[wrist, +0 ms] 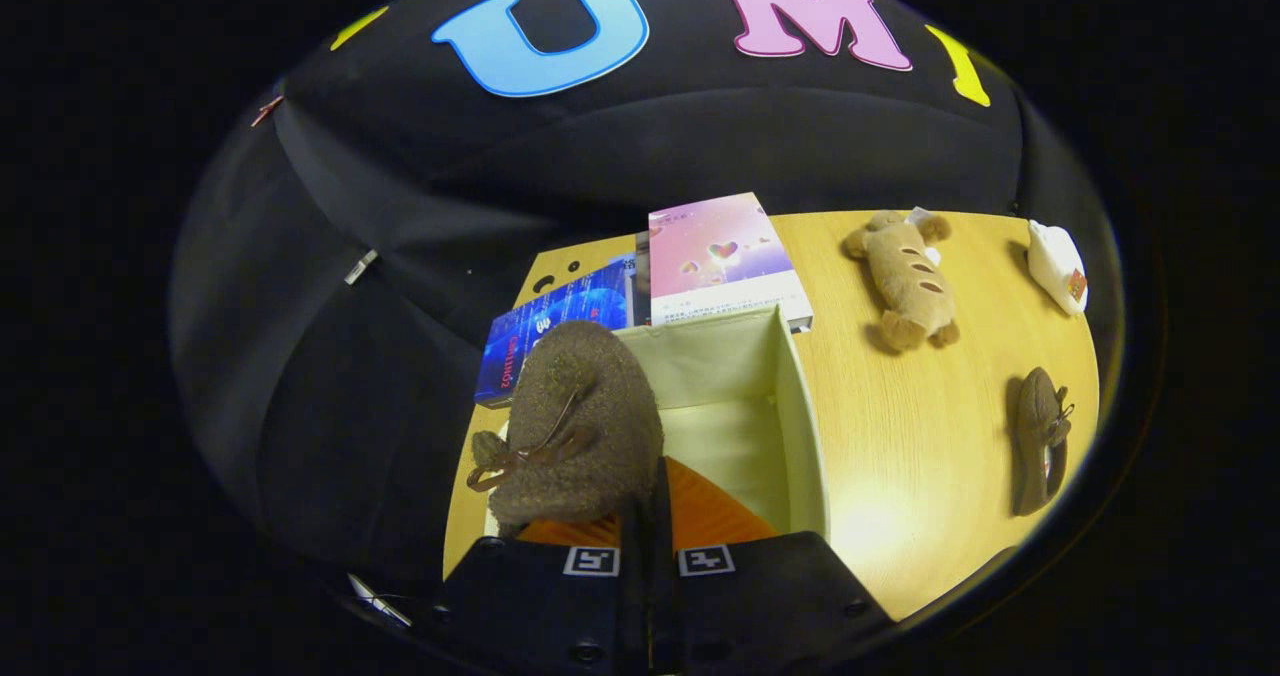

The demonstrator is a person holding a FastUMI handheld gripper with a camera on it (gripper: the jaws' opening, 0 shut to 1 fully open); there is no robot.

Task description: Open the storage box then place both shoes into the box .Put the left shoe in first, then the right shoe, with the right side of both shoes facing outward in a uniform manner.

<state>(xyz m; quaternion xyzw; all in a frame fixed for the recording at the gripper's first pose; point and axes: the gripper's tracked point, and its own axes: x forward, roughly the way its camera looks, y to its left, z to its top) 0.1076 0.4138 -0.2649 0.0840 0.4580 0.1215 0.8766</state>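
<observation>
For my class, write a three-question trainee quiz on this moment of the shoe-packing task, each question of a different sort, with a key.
1. True or false: the storage box is open.
2. Multiple choice: where is the second brown shoe? A) inside the box; B) on the table, right of the box; C) on the pink book.
3. Fill in: the gripper holds a brown shoe over the box's ____ side.

Key: 1. true. 2. B. 3. left; the fingers appear closed on the shoe's back end, though the contact is partly hidden.
</observation>
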